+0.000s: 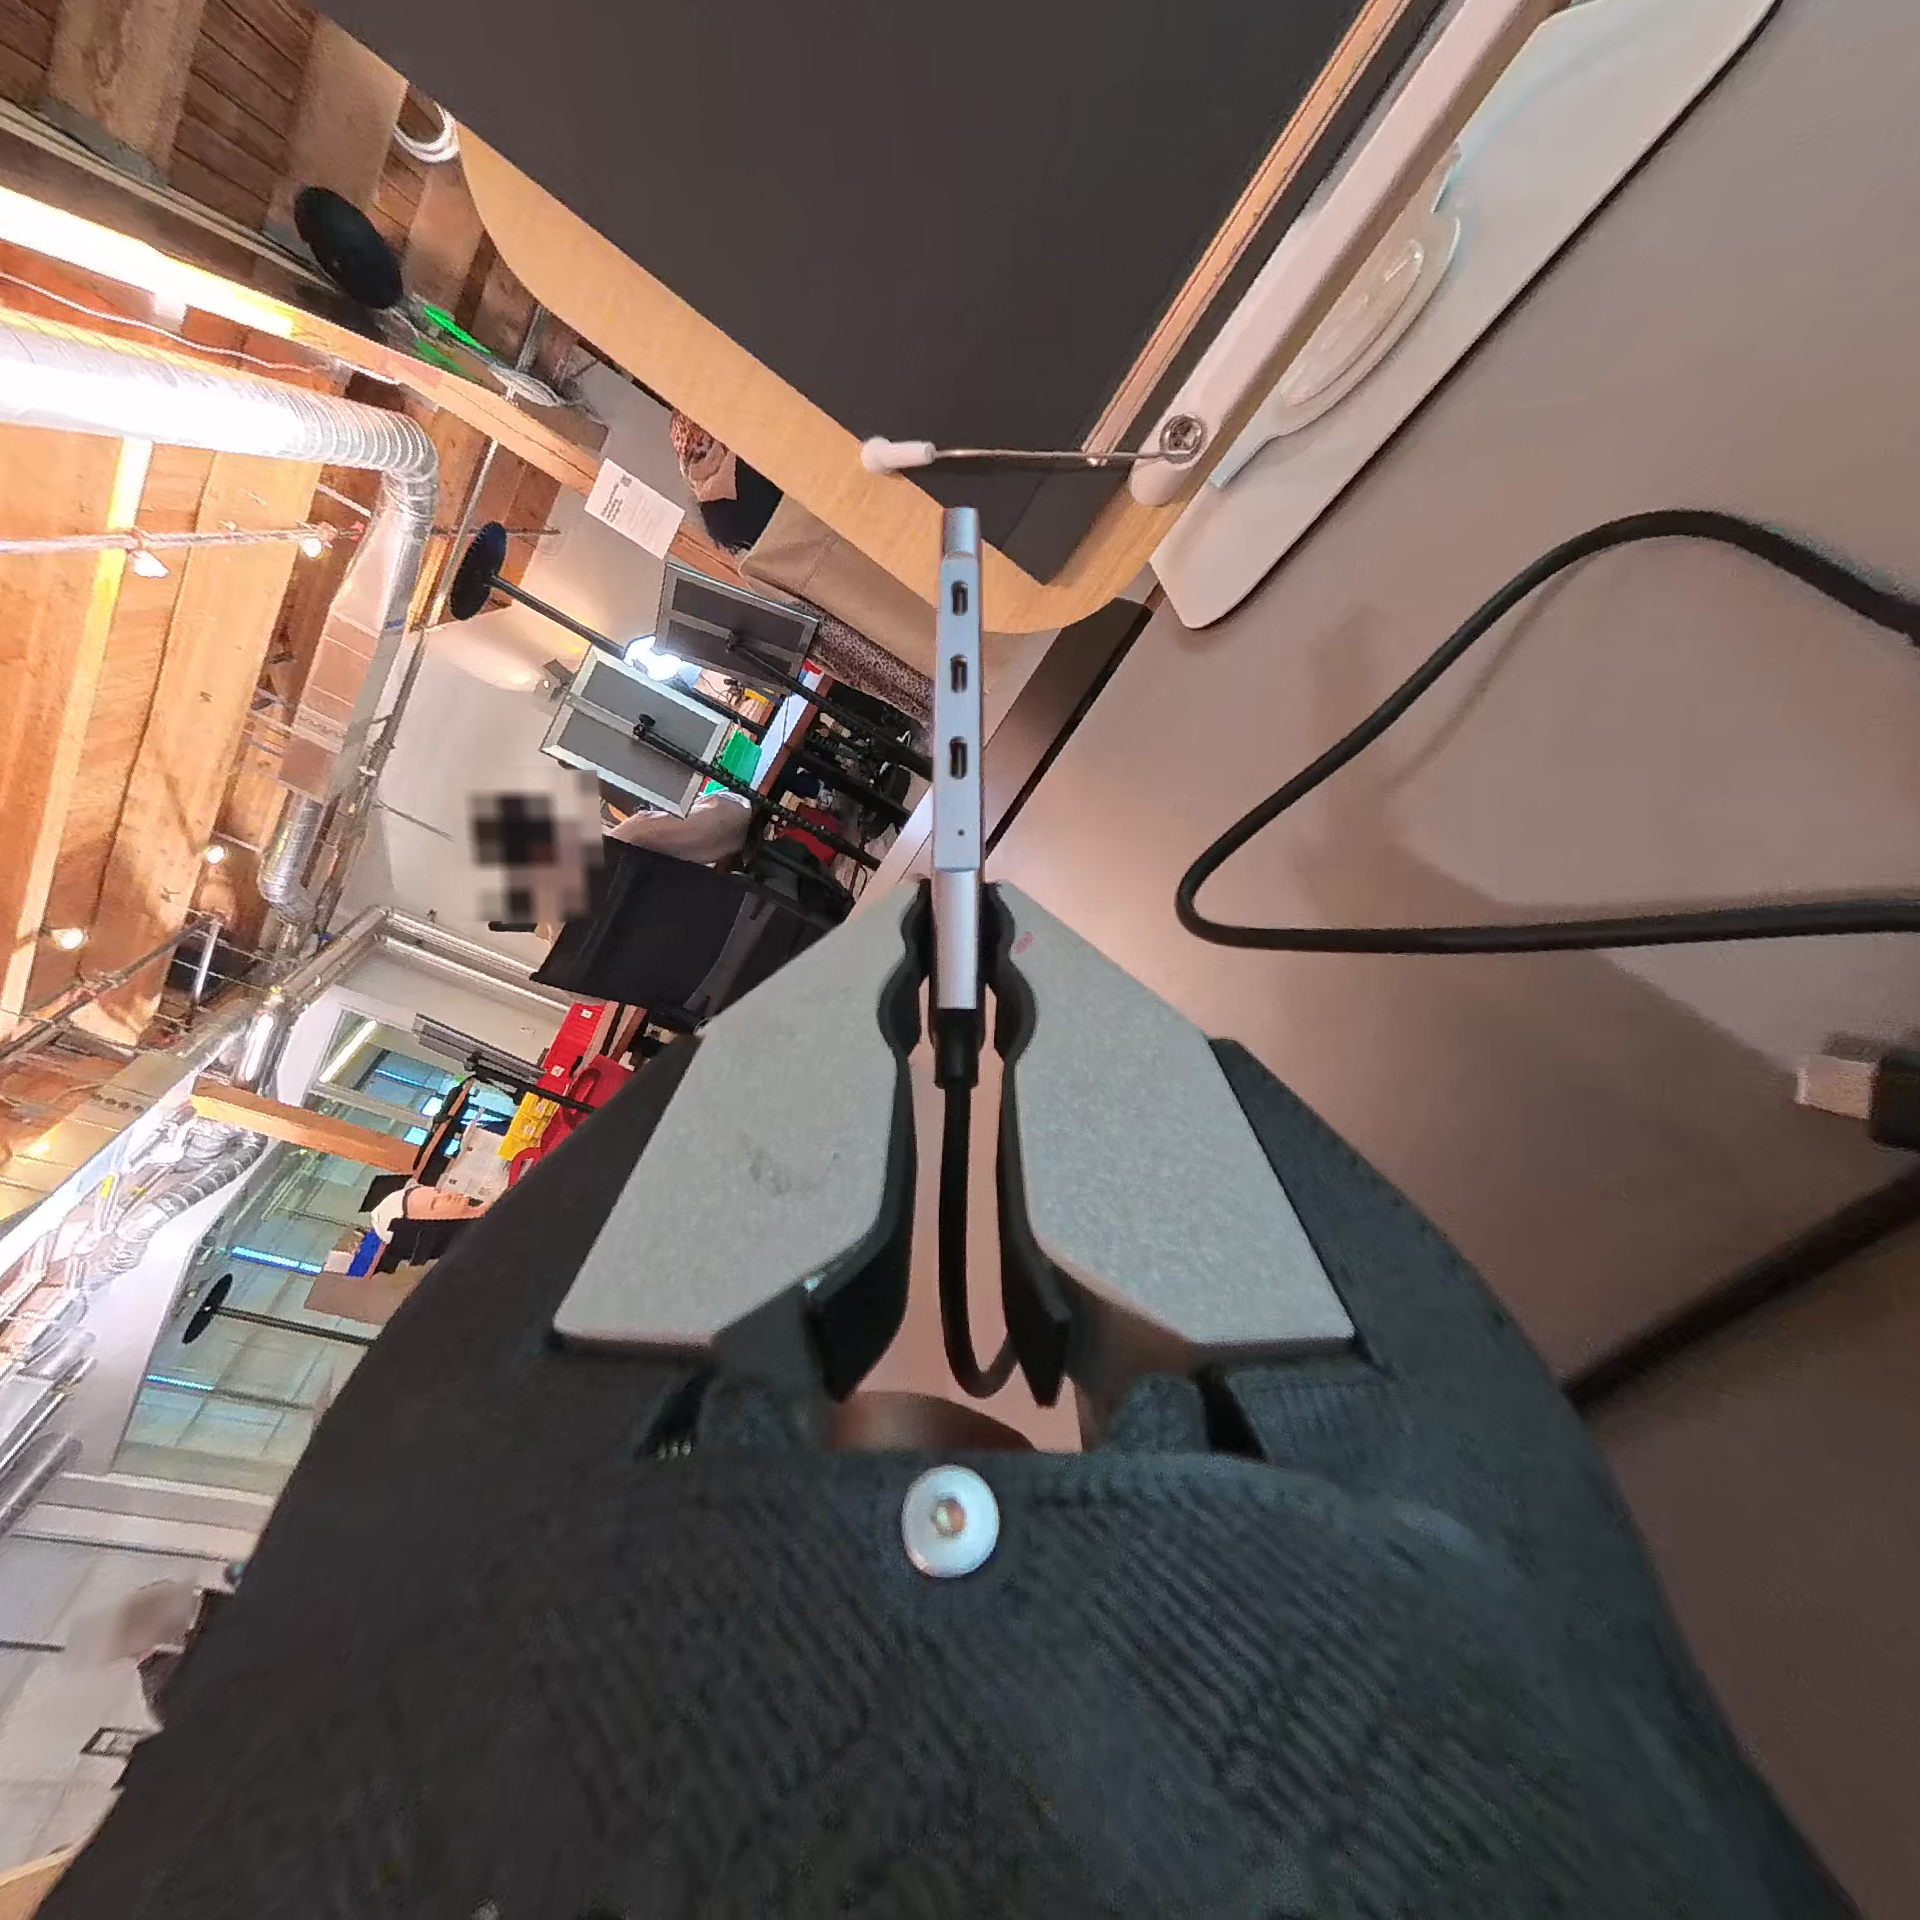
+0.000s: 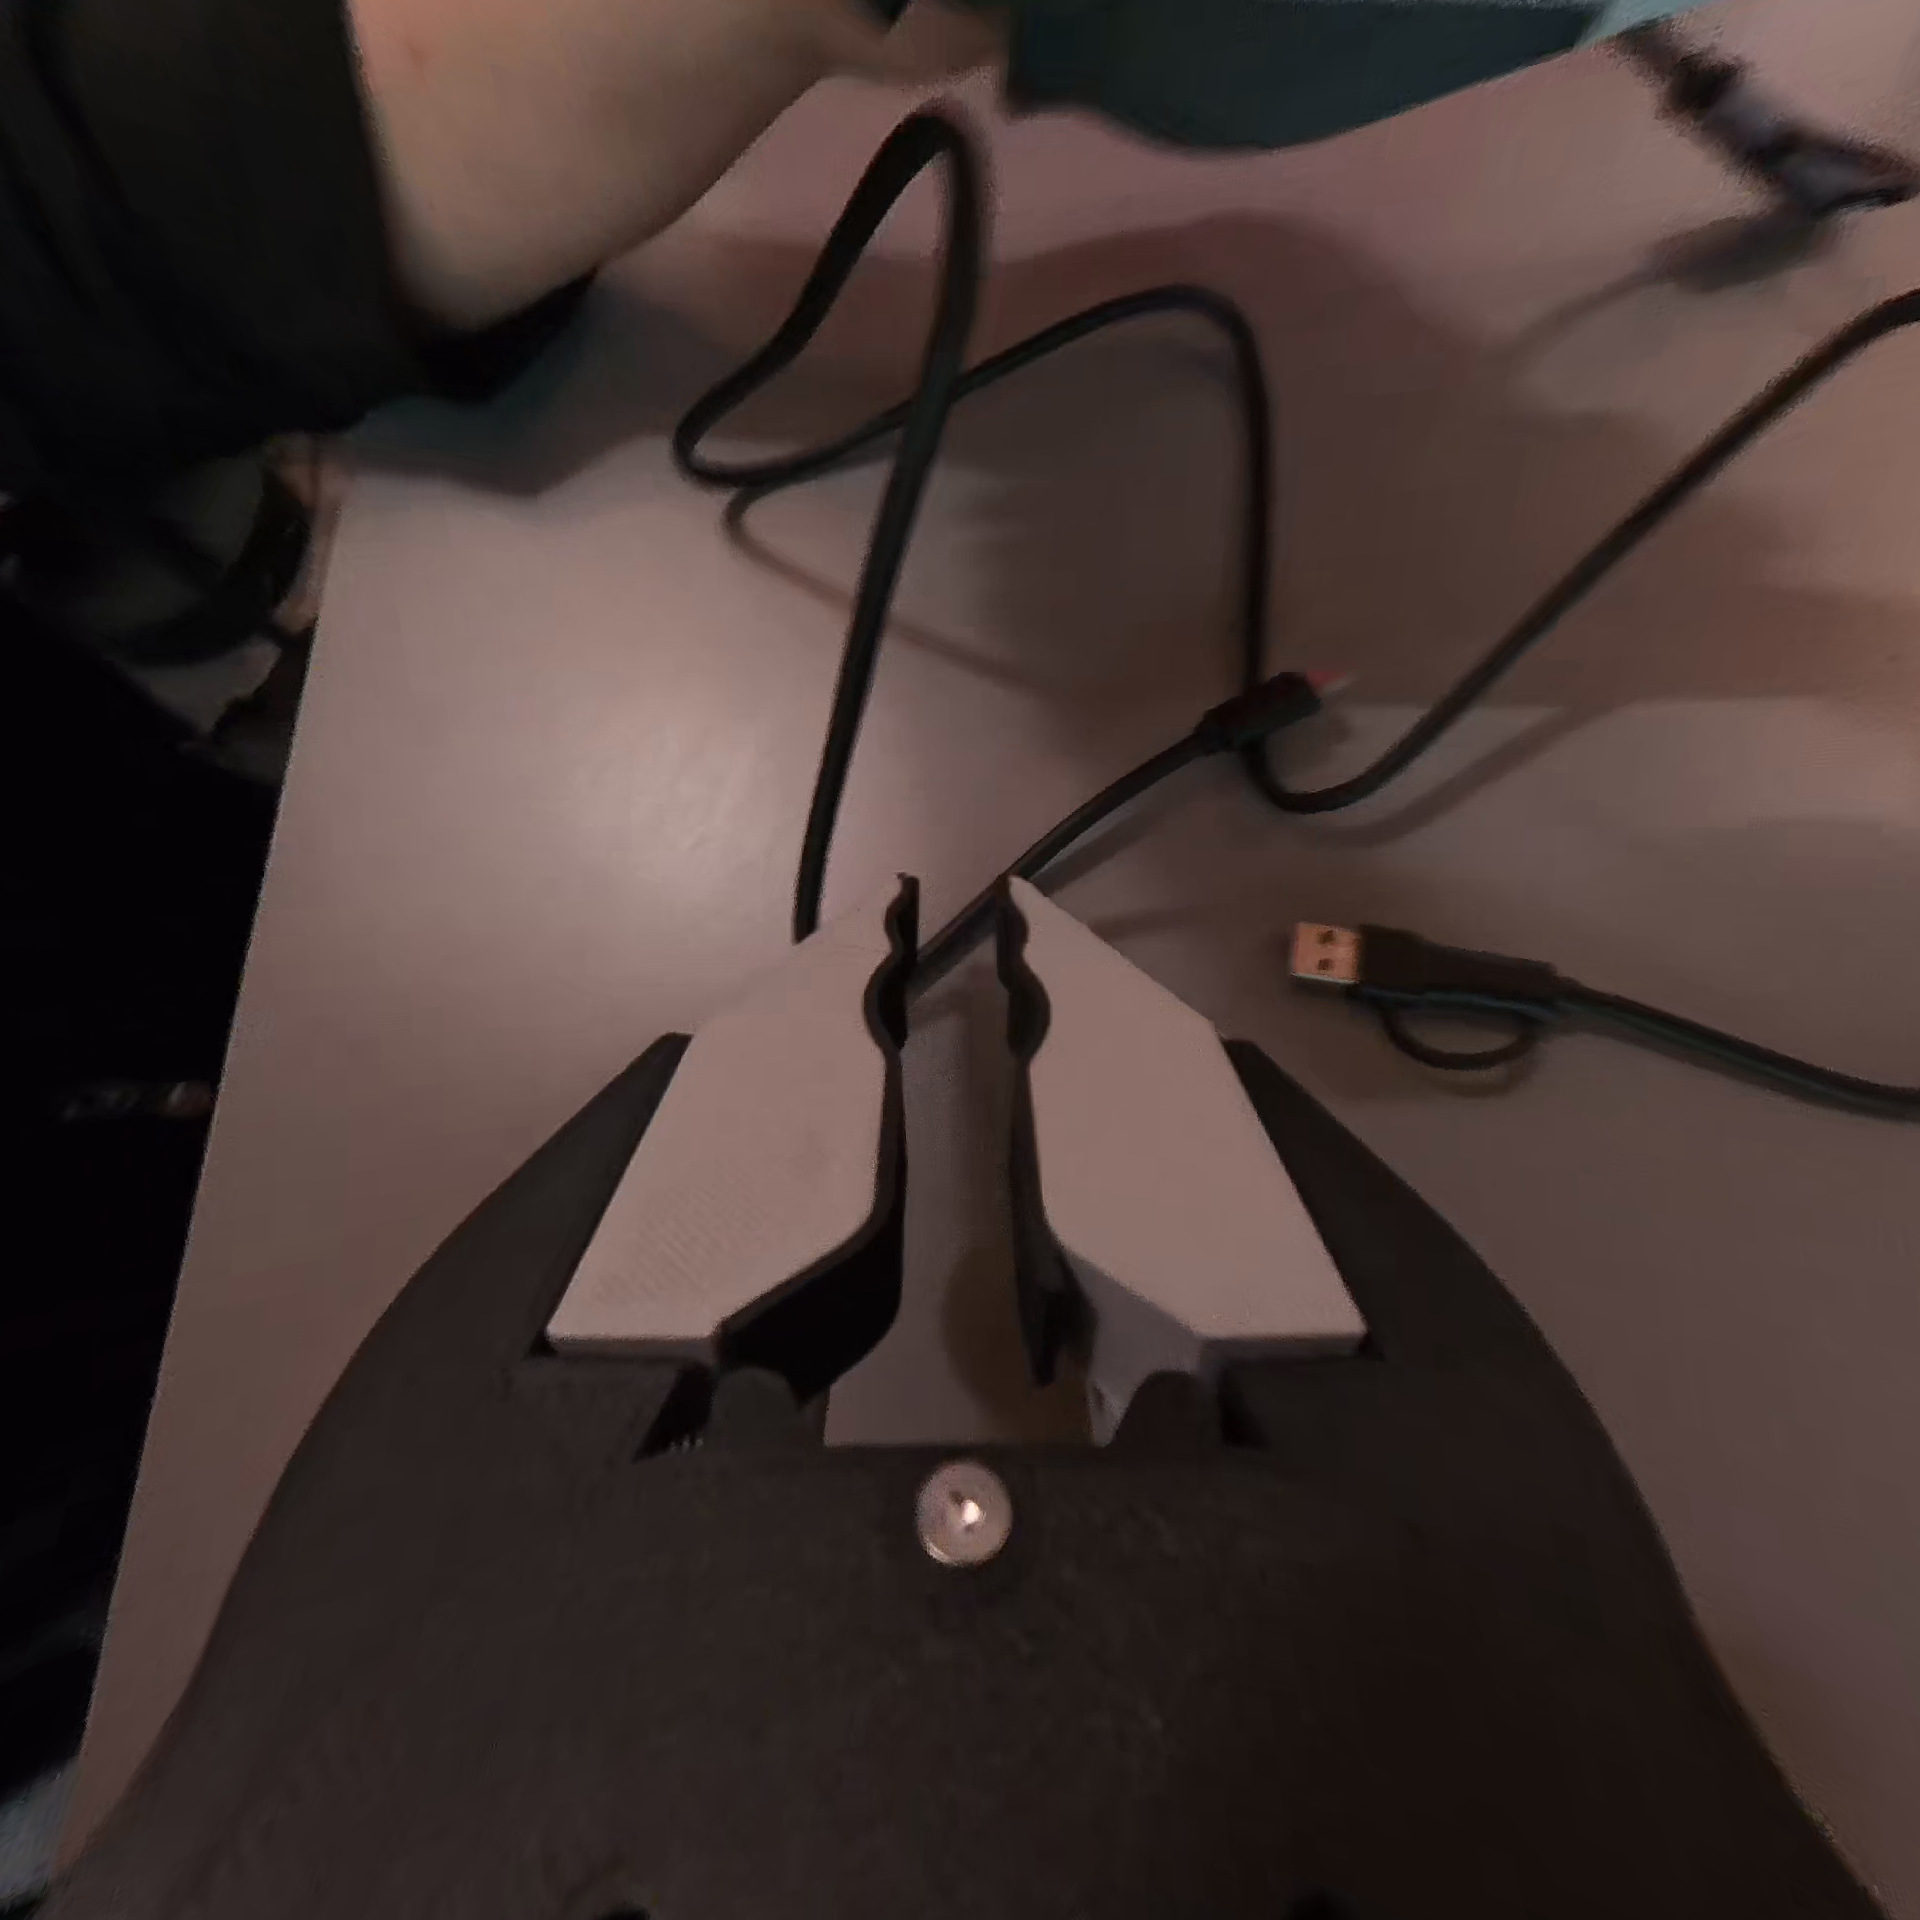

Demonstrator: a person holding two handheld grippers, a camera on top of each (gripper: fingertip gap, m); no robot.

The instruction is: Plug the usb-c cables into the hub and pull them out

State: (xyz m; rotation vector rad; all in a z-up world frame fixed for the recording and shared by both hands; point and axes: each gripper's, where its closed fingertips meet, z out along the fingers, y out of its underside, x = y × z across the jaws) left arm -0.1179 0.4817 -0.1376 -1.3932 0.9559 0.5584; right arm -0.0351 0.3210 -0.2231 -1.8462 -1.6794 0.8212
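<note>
While the left gripper (image 1: 957, 914) clamps the slim silver aluminium hub (image 1: 957, 727) at frame centre (three ports empty), right gripper (image 2: 958, 914) slightly parted, holding nothing, above black usb-c cables (image 2: 894, 582) sprawled across the grey table (image 2: 540, 748), upper frame.

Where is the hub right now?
In the left wrist view, the silver hub is clamped in the left gripper, held above the table, ports empty.

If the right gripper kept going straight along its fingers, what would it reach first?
Most likely the thin black cable that runs diagonally just past the open right gripper, lying on the pale grey tabletop. Depth is unclear; held higher, it could pass over toward the looped black cable.
</note>
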